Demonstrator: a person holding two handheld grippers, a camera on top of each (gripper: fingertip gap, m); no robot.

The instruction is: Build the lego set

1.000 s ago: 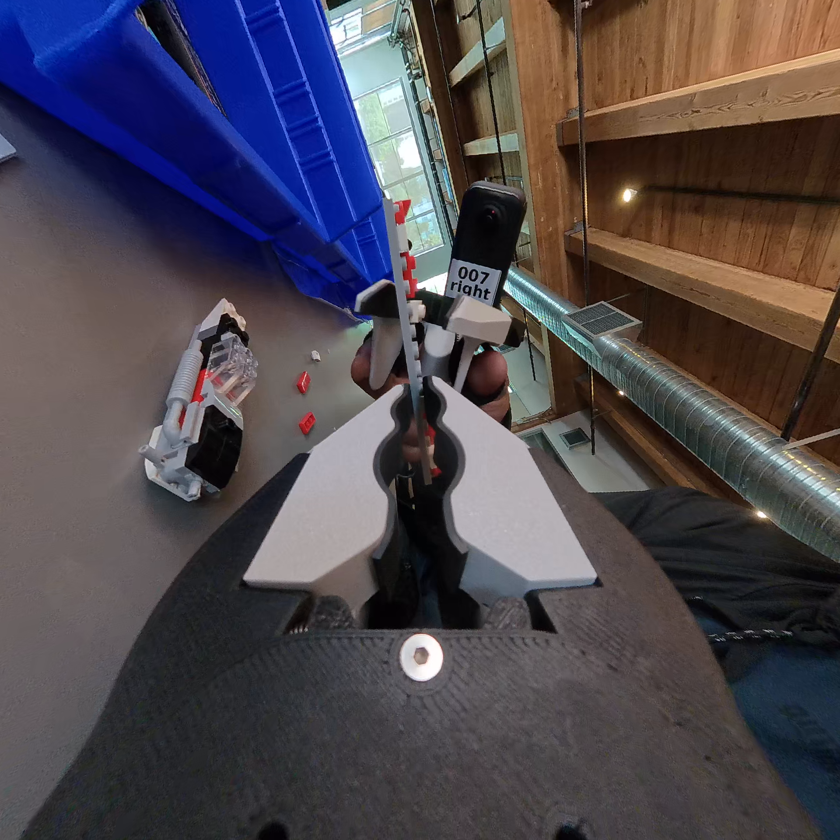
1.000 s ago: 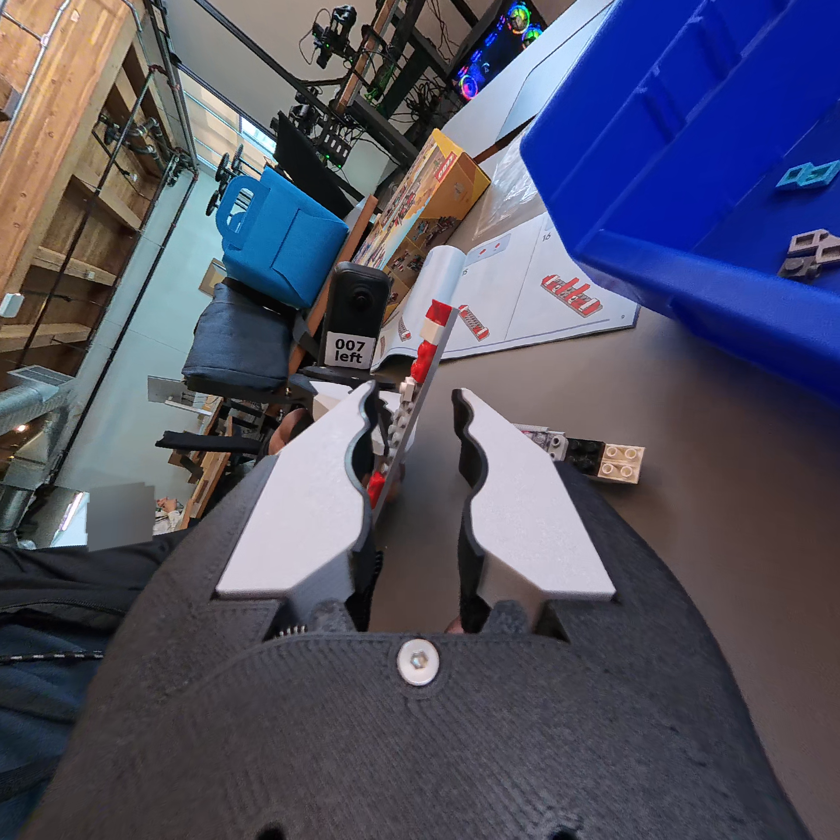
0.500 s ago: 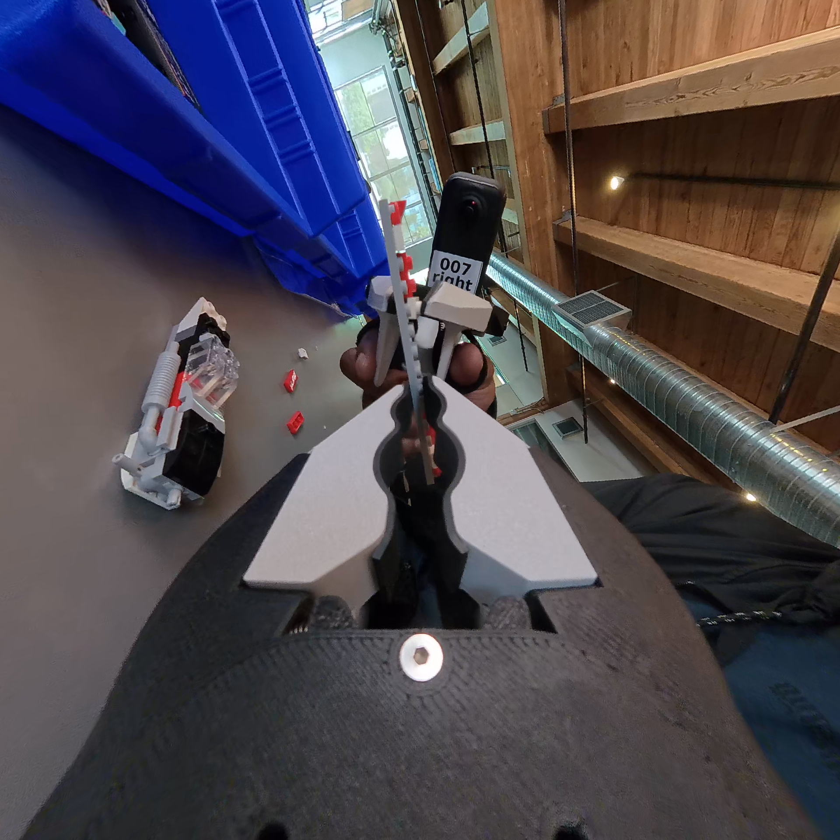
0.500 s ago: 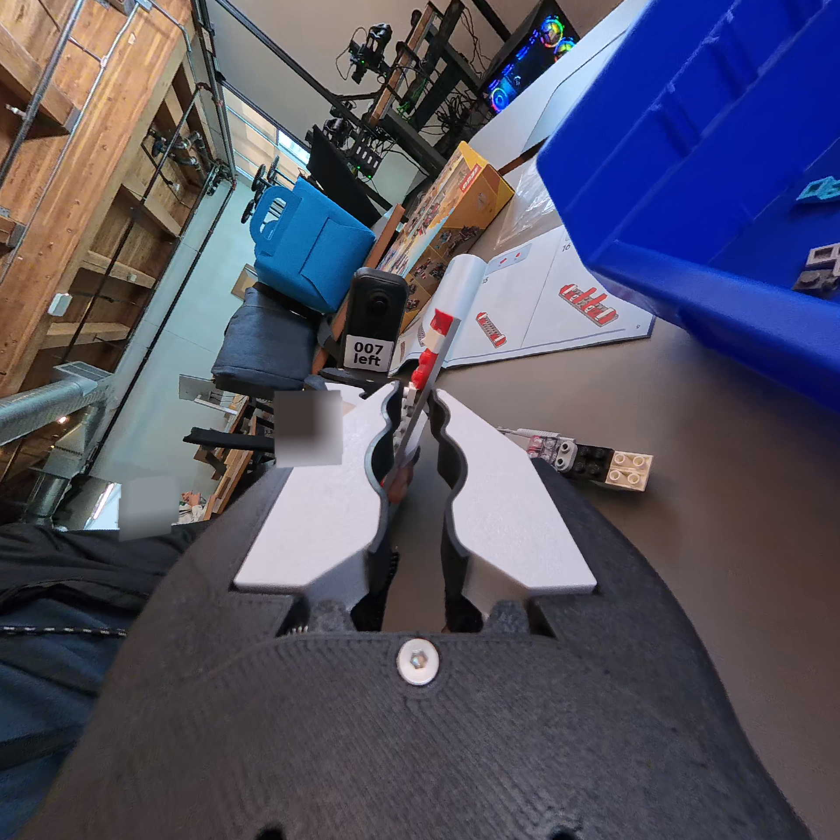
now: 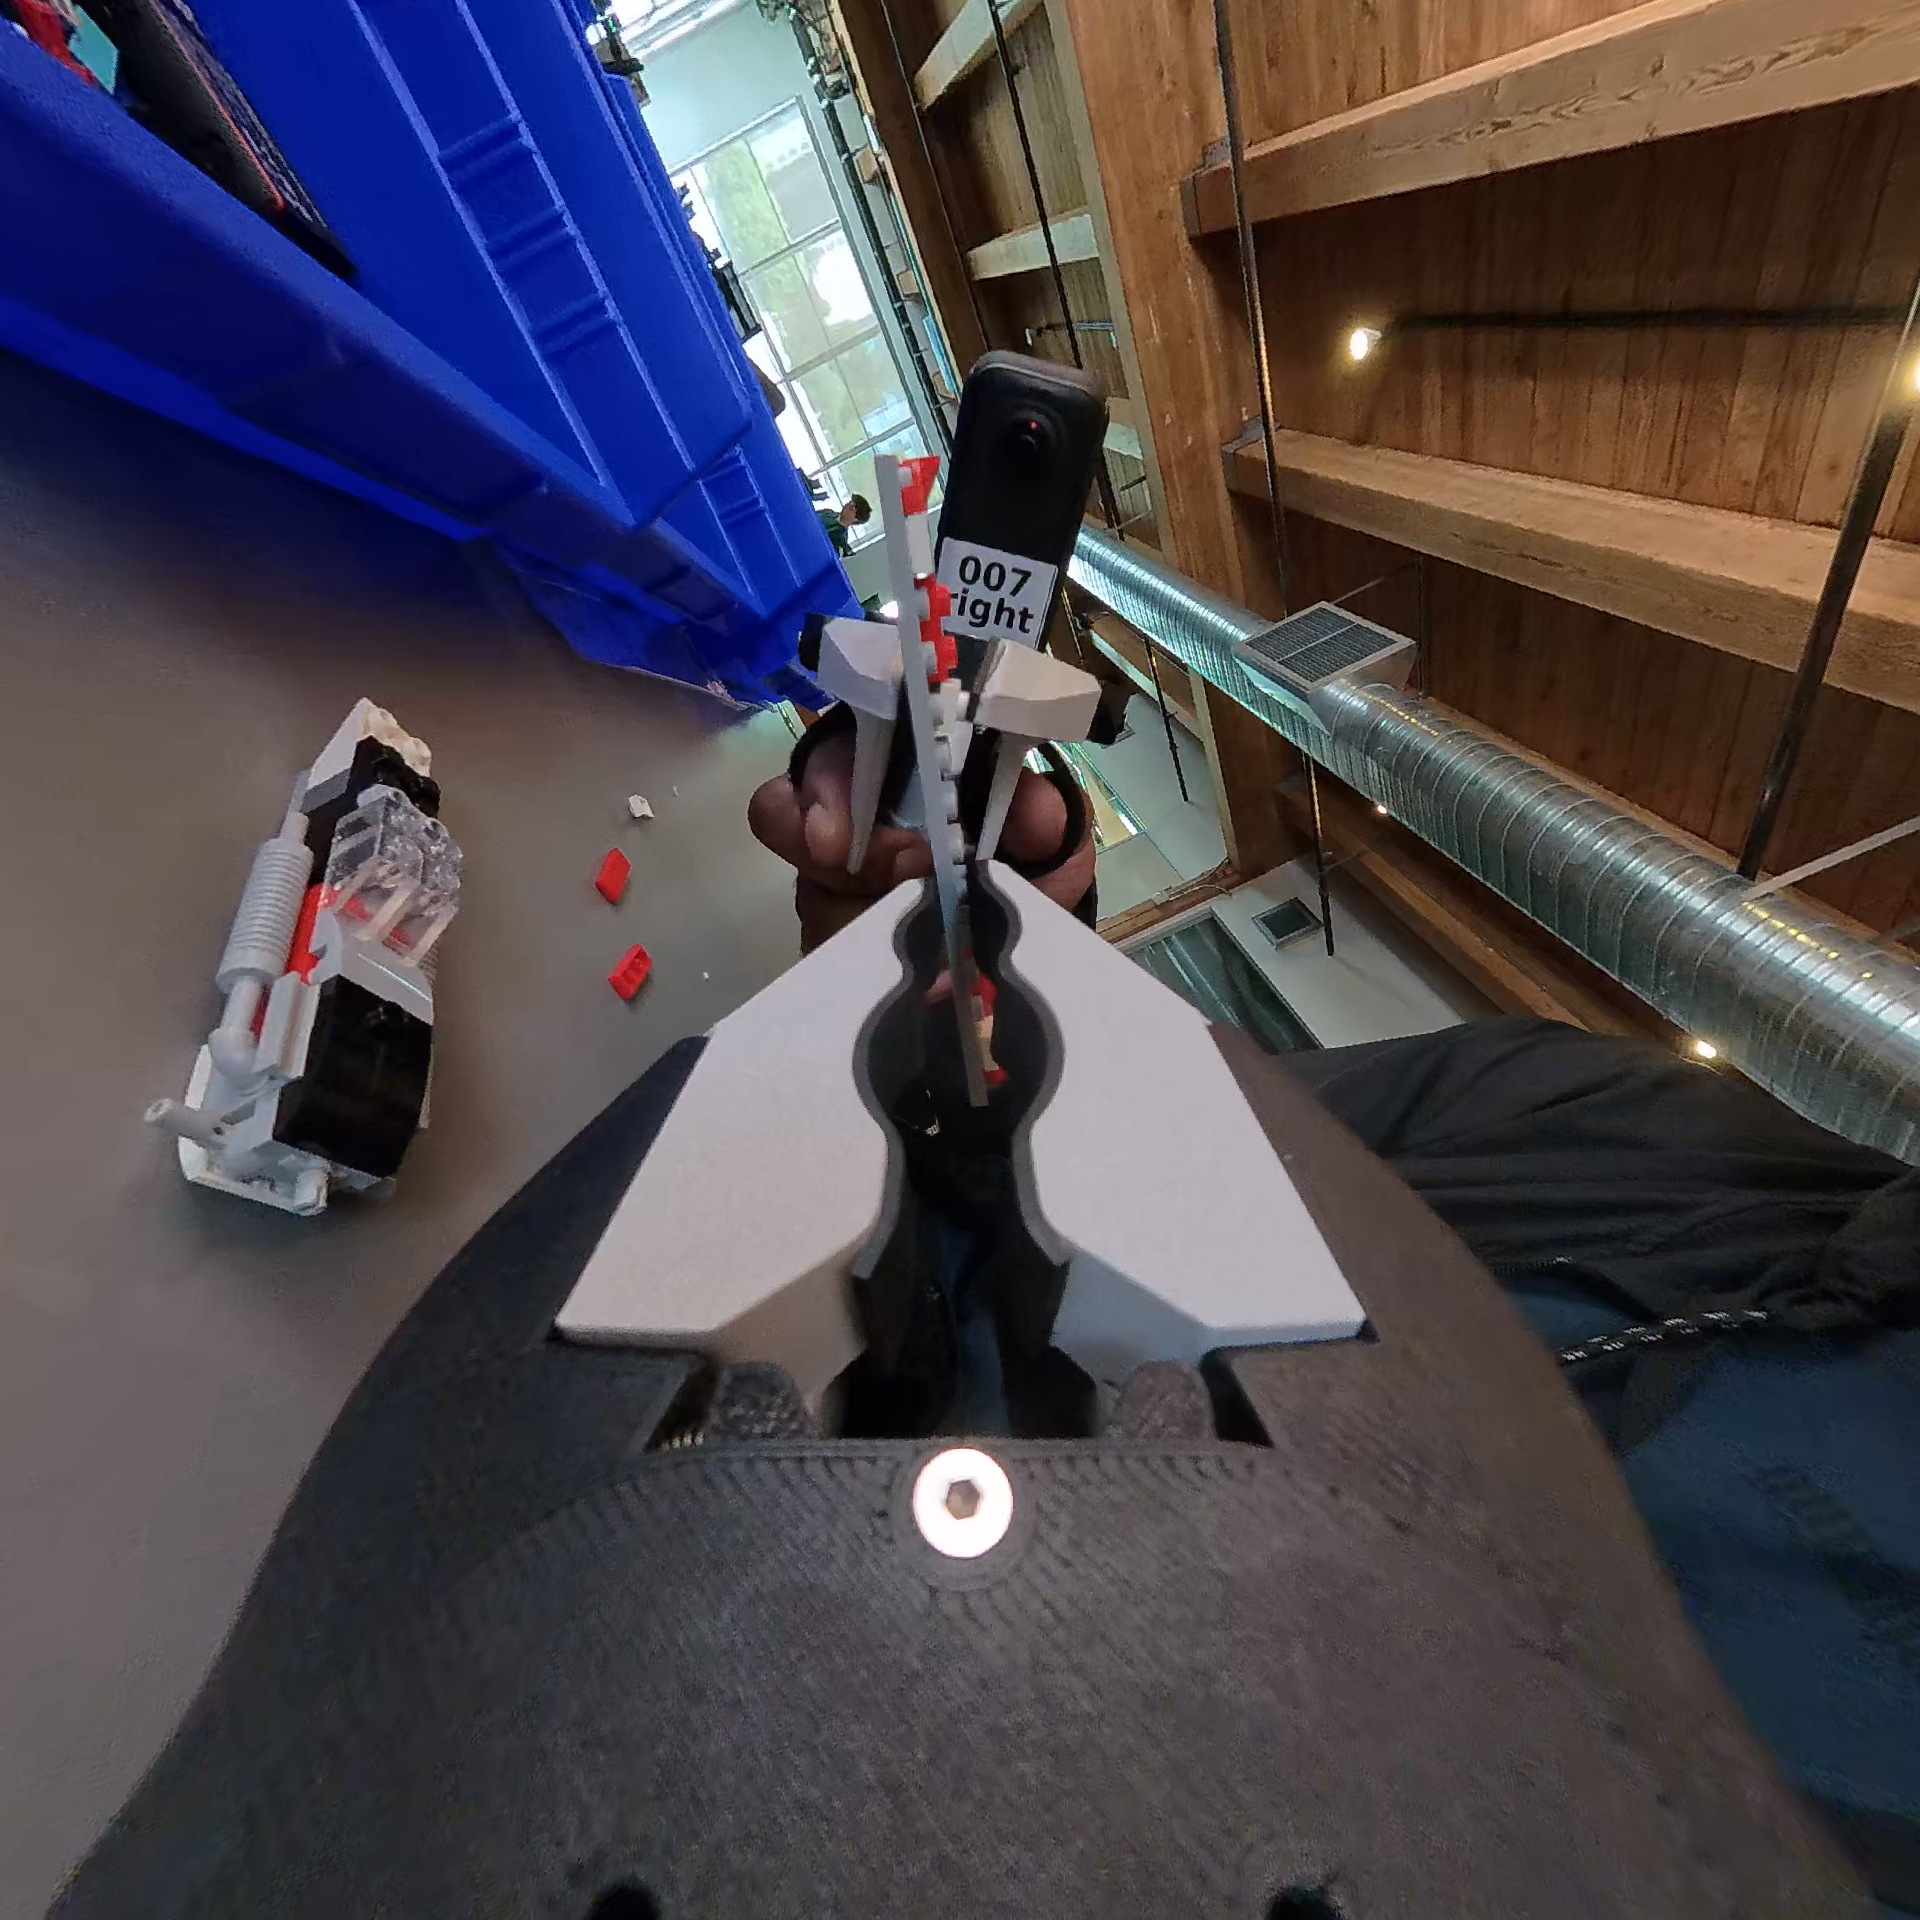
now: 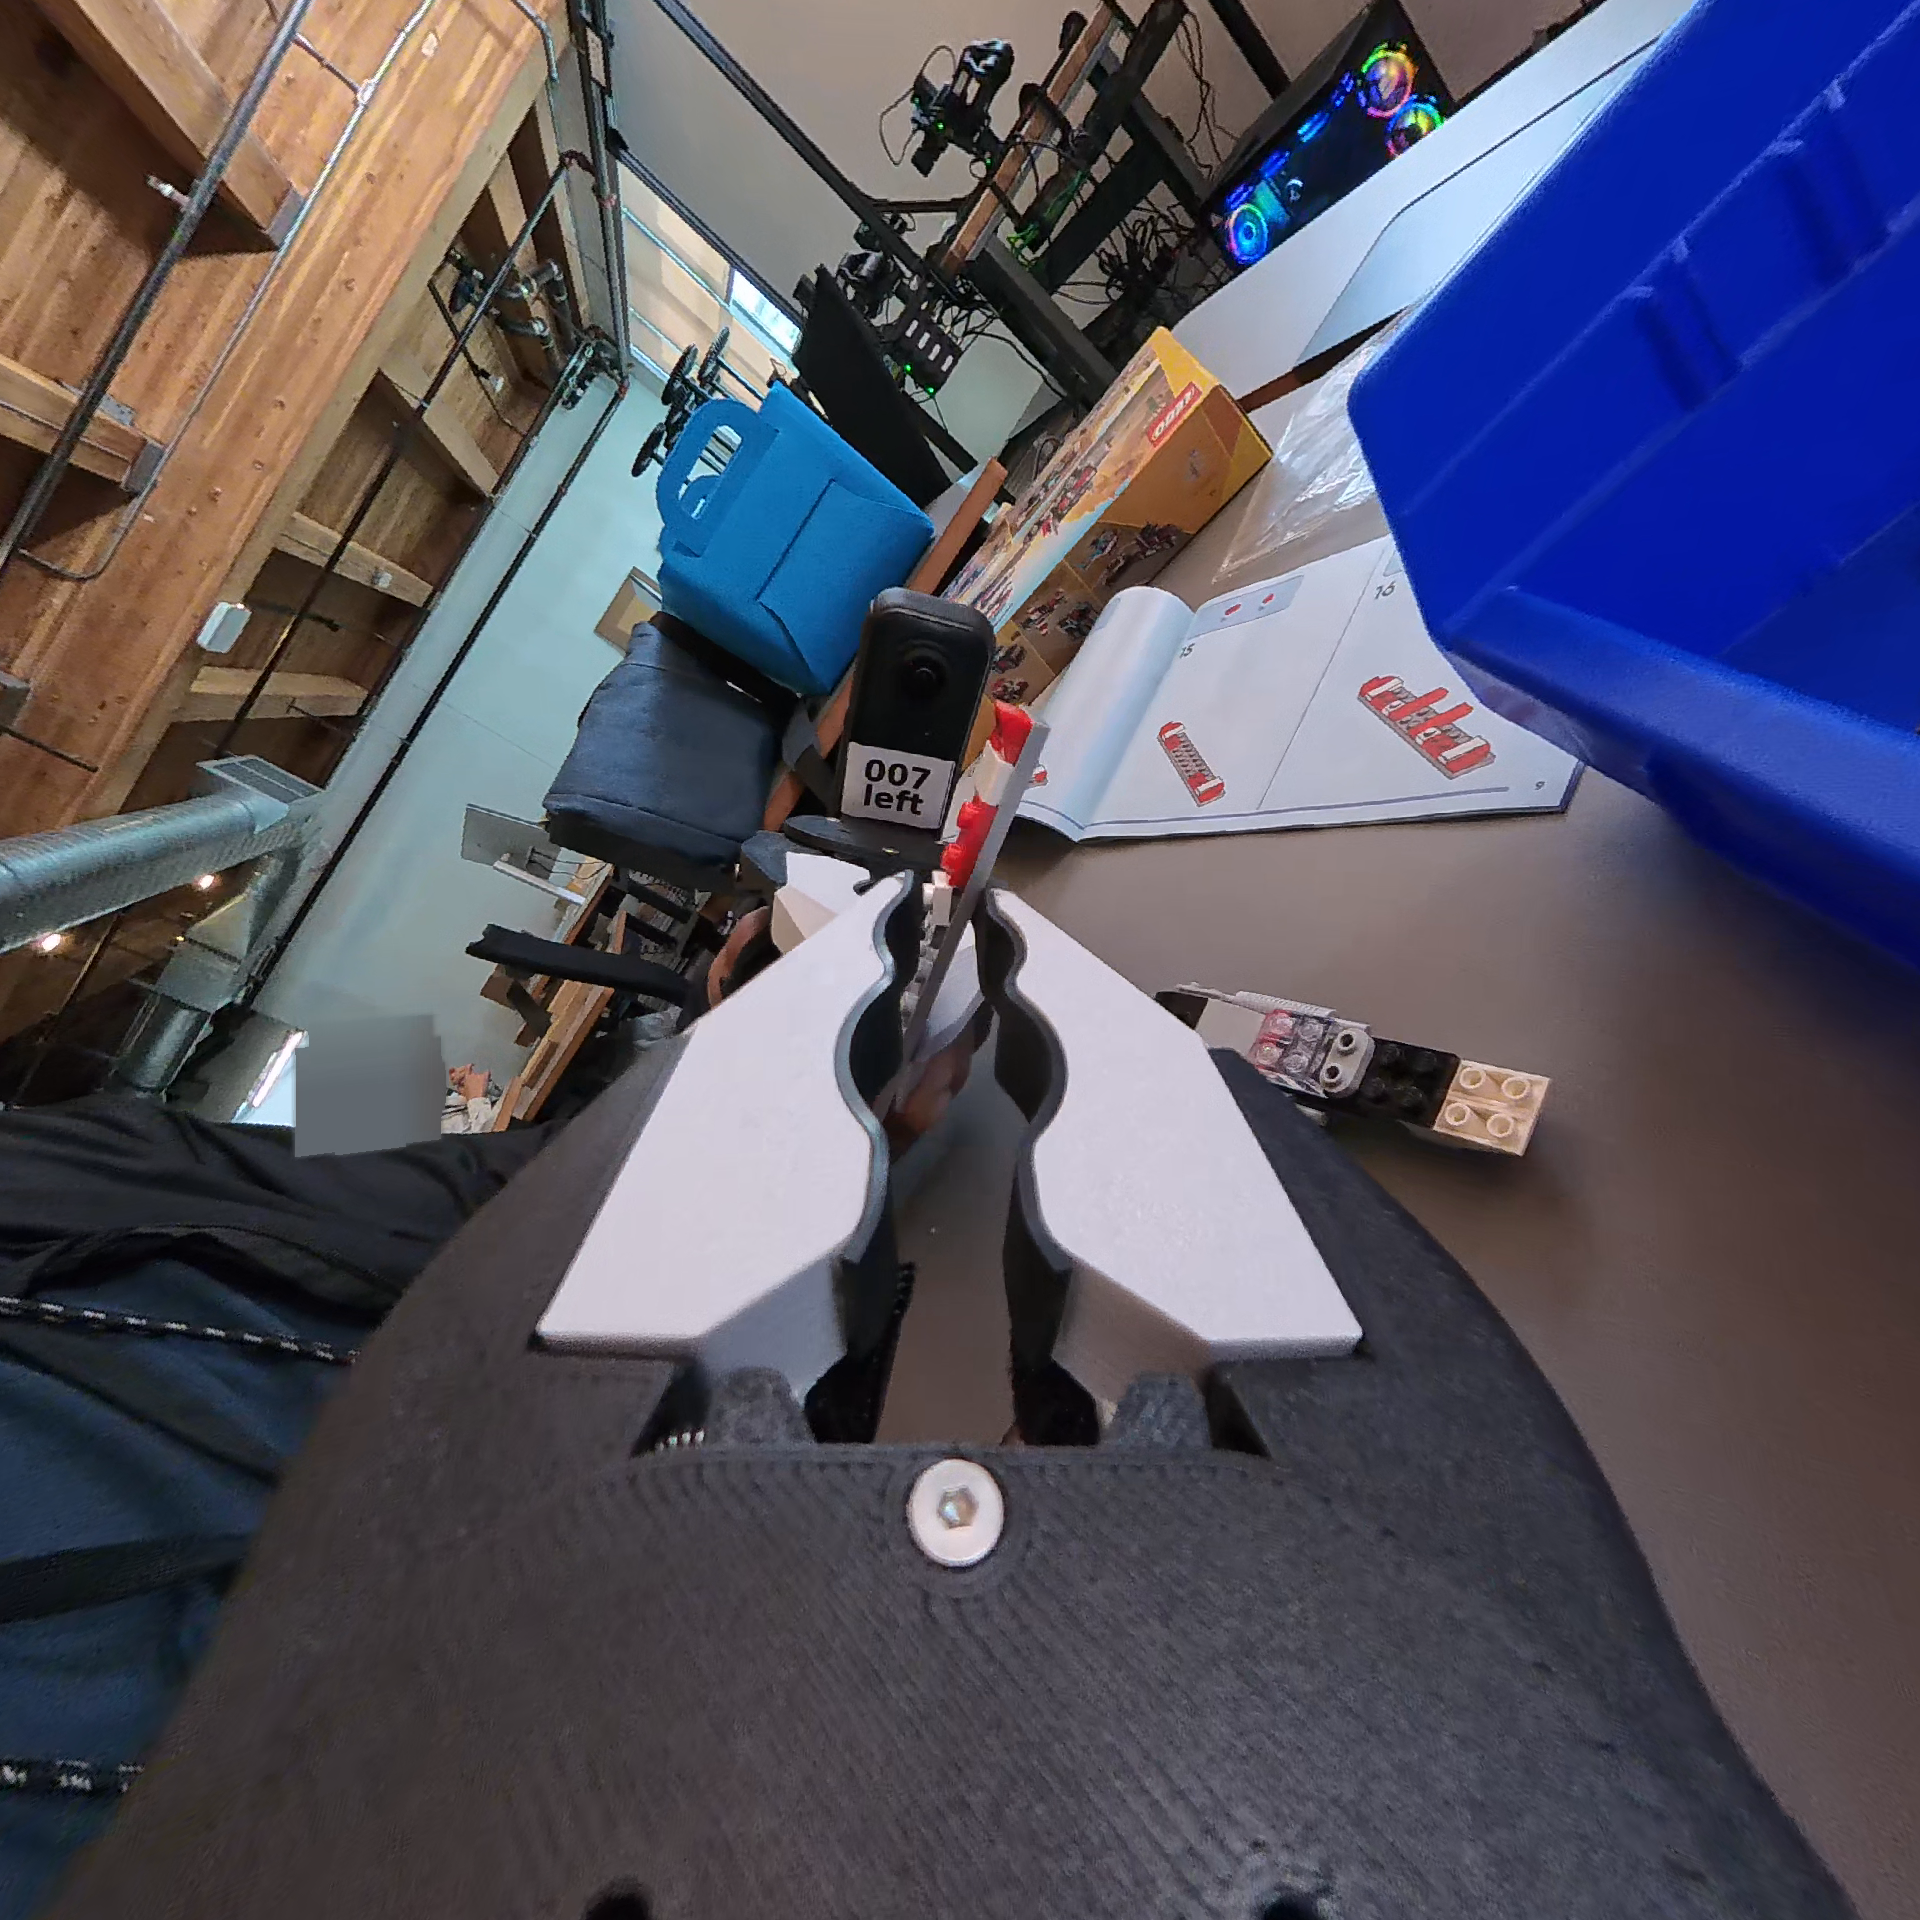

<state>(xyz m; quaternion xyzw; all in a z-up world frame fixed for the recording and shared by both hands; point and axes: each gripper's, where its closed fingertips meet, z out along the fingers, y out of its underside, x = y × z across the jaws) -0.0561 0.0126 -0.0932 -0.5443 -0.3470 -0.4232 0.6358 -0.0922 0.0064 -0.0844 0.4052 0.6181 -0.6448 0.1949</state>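
A long grey lego plate with red and white bricks along it (image 5: 914,644) is held in the air above the table, between both grippers. My left gripper (image 5: 958,883) is shut on its near end. In the right wrist view the same plate (image 6: 997,805) runs up between the fingers of my right gripper (image 6: 949,899), whose jaws are closed in on its sides. The right gripper (image 5: 923,847) also shows in the left wrist view, facing me and straddling the plate's middle. A partly built grey, black and clear lego model (image 5: 312,987) lies on the table to the left.
Two small red pieces (image 5: 621,920) and a tiny white piece (image 5: 640,807) lie loose near the model (image 6: 1371,1070). Blue bins (image 5: 416,260) line the table's far side (image 6: 1714,468). An open instruction booklet (image 6: 1299,717) and a lego box (image 6: 1132,488) lie beyond. The tips of both grippers are at nearly the same place.
My right gripper's jaws were wide open beside the plate and have closed in onto it. My left gripper has kept its hold on the plate; both have shifted slightly.
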